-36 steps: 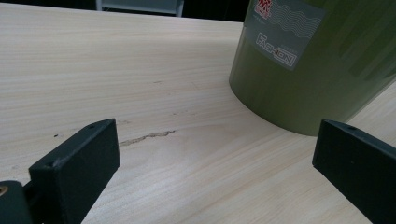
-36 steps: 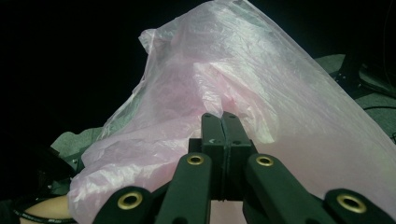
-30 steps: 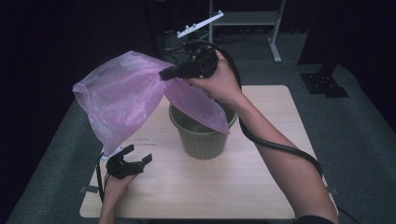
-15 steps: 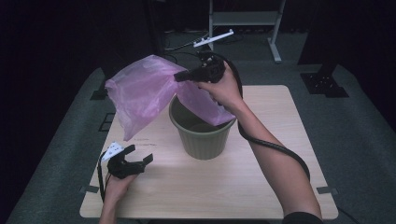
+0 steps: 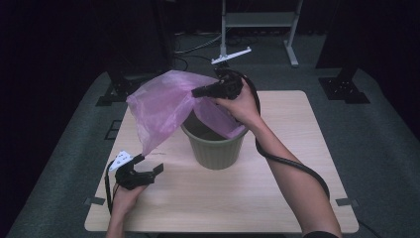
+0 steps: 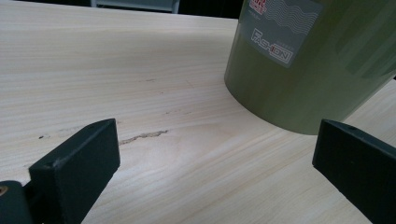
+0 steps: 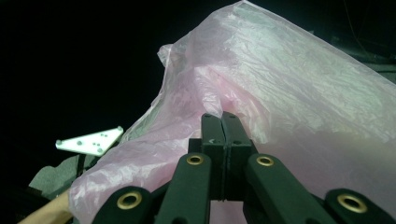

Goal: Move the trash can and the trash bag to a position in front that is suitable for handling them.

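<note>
A square light-wood table (image 5: 297,193) with a small dark scuff in its grain carries a round olive-green plastic bin (image 5: 216,148), which stands upright near its middle, label facing the near-left corner.

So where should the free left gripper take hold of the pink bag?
Probably the bag's loose lower edge hanging at the bin's left side, approached from the left. The right gripper already pinches the top, and the left gripper sits open just below that hanging corner.

Pink bag hiding the bin's mouth

The translucent pink plastic bag (image 5: 163,106) is covering part of the olive-green plastic bin's (image 5: 215,148) rim and inside.
</note>
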